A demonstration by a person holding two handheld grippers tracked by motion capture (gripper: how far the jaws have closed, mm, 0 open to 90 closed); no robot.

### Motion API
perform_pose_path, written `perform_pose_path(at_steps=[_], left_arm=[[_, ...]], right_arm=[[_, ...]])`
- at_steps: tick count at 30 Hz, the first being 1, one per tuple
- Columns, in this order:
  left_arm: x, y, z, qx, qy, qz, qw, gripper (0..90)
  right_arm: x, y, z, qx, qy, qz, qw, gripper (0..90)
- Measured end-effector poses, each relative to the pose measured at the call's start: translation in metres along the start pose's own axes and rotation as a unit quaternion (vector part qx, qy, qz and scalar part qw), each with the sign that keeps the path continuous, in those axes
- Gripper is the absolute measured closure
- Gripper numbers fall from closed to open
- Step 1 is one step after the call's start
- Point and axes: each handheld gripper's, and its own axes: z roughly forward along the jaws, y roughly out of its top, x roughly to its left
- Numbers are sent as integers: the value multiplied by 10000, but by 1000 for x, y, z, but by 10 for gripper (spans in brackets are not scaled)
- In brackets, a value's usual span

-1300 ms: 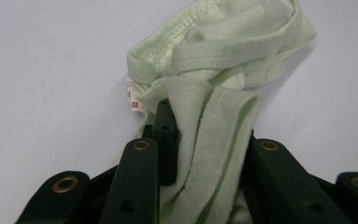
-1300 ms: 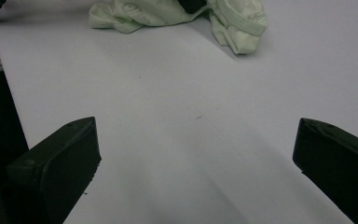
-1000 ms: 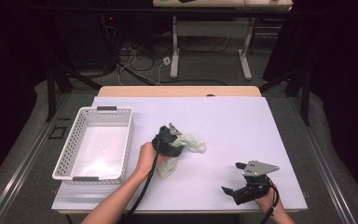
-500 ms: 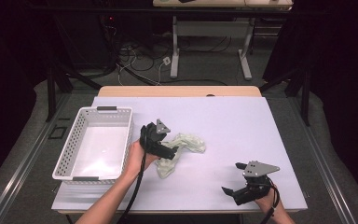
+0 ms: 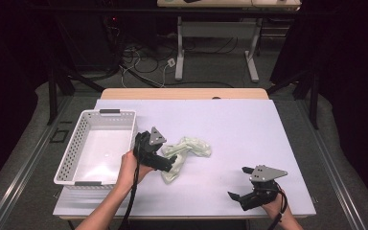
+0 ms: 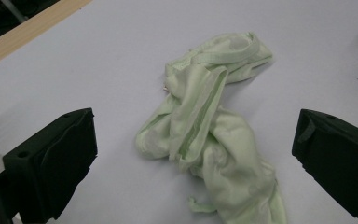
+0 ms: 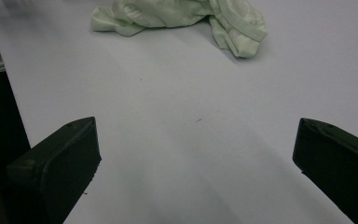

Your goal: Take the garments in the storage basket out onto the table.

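Note:
A crumpled pale green cloth (image 5: 189,149) lies loose on the white table top, right of the basket. My left gripper (image 5: 171,162) hangs just above its left end, tilted down toward it. In the left gripper view the cloth (image 6: 205,140) rests on the table below, and the left gripper (image 6: 193,126) is open. Its jaws have just been opening, stand wide apart and touch nothing. My right gripper (image 5: 237,182) rests near the front right edge, open with nothing in it. The right gripper view shows bare table between the right gripper (image 7: 196,135) jaws and the cloth (image 7: 177,14) farther off.
A white perforated basket (image 5: 72,149) stands at the left of the table, with nothing in it. The white sheet (image 5: 249,129) covers the table, and a wooden edge (image 5: 184,93) shows at the back. Cables and table legs stand on the floor beyond.
My left gripper let go of the cloth, opened wide, and moved up and left toward the basket. The cloth stayed on the table. The right gripper kept still.

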Motion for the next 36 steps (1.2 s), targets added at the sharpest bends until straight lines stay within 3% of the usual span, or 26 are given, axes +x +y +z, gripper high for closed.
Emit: perform_pose_path(at_steps=[21, 36], left_arm=[[-12, -31, -35, 39, 14, 182, 9998, 3], [-15, -54, -54, 18, 121, 114, 9999, 3]], right_arm=[[0, 0, 1, 32, 11, 6, 10000, 0], [1, 0, 1, 69, -3, 18, 10000, 0]])
